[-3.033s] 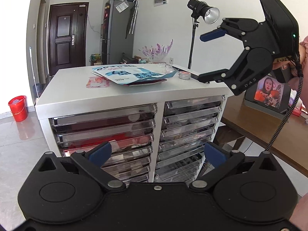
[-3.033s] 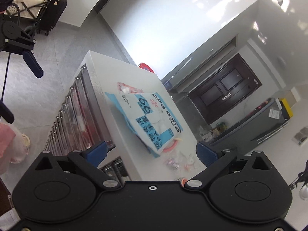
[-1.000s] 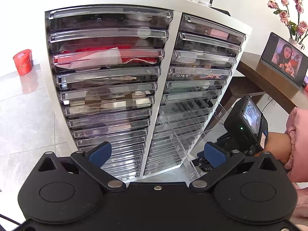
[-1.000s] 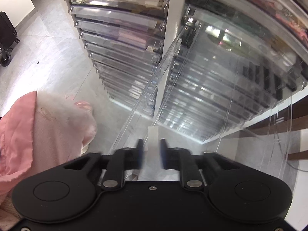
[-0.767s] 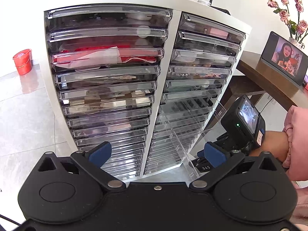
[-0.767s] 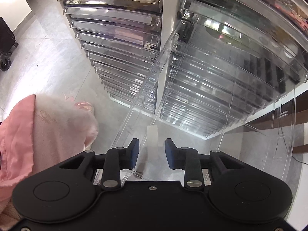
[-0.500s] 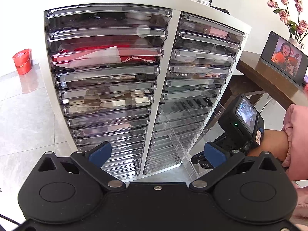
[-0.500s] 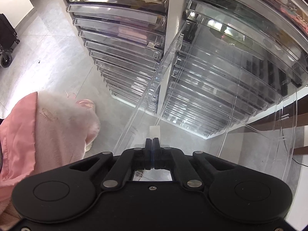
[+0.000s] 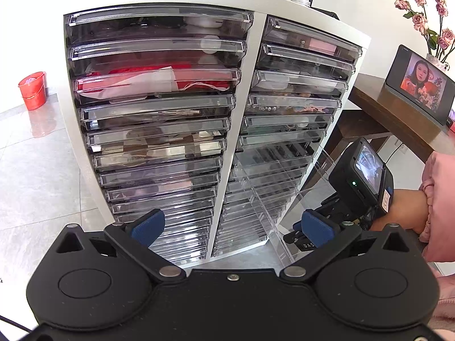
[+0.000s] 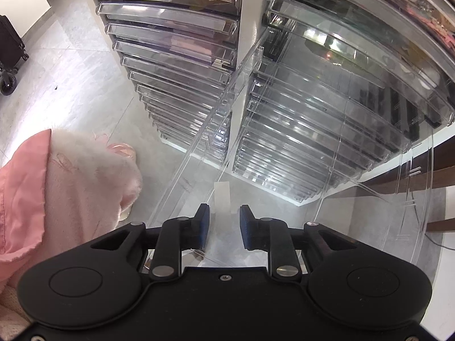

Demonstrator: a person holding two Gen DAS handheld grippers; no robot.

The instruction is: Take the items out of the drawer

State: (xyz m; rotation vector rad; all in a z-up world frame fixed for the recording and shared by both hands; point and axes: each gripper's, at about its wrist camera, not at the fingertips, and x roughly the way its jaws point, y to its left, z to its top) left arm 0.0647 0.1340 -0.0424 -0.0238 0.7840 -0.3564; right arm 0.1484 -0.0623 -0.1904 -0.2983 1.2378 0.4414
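A white cabinet holds two columns of clear plastic drawers. One clear drawer in the right column is pulled far out toward me; dark strips show at its far end. In the right wrist view that drawer runs up to my right gripper, which is open, its fingers standing either side of the white tab on the drawer front without touching it. My left gripper is open and empty, held back in front of the cabinet's lower drawers. The right gripper's camera body sits at the drawer's front.
A wooden table with a tablet and pink flowers stands right of the cabinet. A red bucket is on the floor at the left. A pink sleeve is beside my right gripper. A black wheeled case is far left.
My right gripper was shut on the drawer's white tab half a second ago and has now opened. The drawer stands slightly further out. The left gripper has not moved.
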